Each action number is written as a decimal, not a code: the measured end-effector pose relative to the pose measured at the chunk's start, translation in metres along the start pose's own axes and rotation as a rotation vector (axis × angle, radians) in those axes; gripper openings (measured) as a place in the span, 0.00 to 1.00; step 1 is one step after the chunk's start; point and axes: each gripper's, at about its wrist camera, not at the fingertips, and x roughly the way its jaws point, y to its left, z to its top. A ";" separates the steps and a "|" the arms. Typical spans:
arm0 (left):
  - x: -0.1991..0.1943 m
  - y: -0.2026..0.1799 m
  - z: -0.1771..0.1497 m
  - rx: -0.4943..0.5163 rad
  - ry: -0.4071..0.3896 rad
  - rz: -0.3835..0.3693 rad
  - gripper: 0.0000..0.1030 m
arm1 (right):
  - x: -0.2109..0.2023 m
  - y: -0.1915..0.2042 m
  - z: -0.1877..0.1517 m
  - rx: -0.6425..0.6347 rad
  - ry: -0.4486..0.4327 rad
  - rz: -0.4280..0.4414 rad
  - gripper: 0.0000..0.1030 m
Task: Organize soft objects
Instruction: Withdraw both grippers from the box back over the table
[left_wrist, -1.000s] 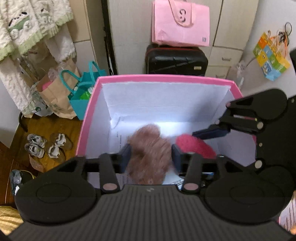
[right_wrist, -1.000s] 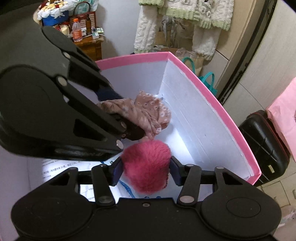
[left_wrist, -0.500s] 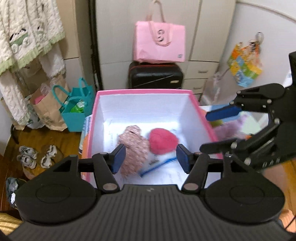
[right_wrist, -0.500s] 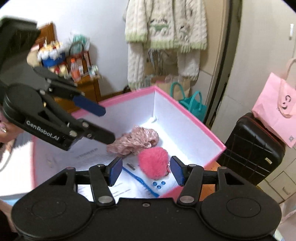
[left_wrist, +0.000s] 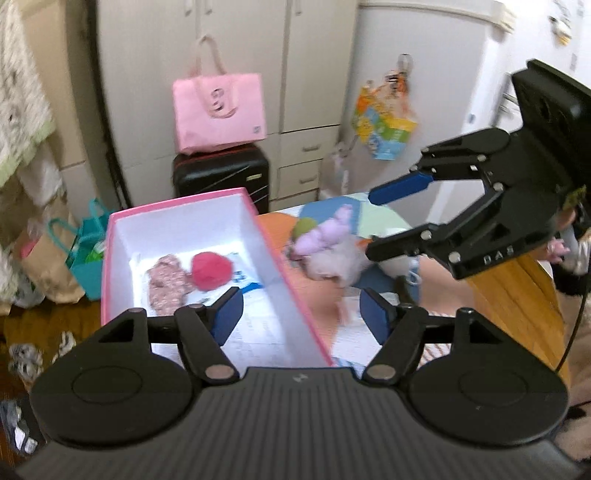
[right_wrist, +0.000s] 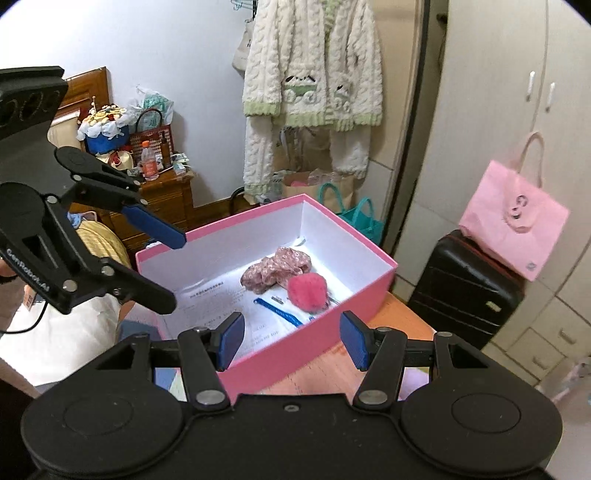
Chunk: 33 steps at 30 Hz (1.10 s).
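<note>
A pink box (left_wrist: 266, 236) (right_wrist: 369, 295) with a white inside stands on the table. In it lie a brownish floral cloth piece (left_wrist: 166, 282) (right_wrist: 277, 267) and a fluffy red-pink ball (left_wrist: 211, 268) (right_wrist: 307, 291). A pale purple plush toy (left_wrist: 328, 247) and a green ball (left_wrist: 304, 227) lie on the table right of the box. My left gripper (left_wrist: 301, 314) is open and empty, above the box's right wall. My right gripper (right_wrist: 291, 334) is open and empty, over the box's near corner; it also shows in the left wrist view (left_wrist: 384, 221), above the plush toy.
A black suitcase (left_wrist: 221, 173) (right_wrist: 465, 280) with a pink bag (left_wrist: 219, 110) (right_wrist: 513, 225) on it stands behind the table. Teal and paper bags (left_wrist: 74, 254) sit on the floor to the left. A knitted jacket (right_wrist: 314, 74) hangs on the wall. White cupboards (left_wrist: 314, 74) stand behind.
Both grippers let go of their soft objects in the box, opened and drew back up. My left gripper has swung to the right, bringing the plush toy on the table into view.
</note>
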 end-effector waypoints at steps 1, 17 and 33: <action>-0.001 -0.008 -0.002 0.014 -0.001 -0.010 0.68 | -0.008 0.002 -0.004 0.001 -0.005 -0.011 0.61; 0.016 -0.102 -0.020 0.186 0.051 -0.085 0.77 | -0.079 0.004 -0.085 0.042 -0.056 -0.106 0.61; 0.096 -0.122 -0.031 0.155 0.111 -0.084 0.78 | -0.047 -0.031 -0.131 0.026 -0.010 -0.105 0.61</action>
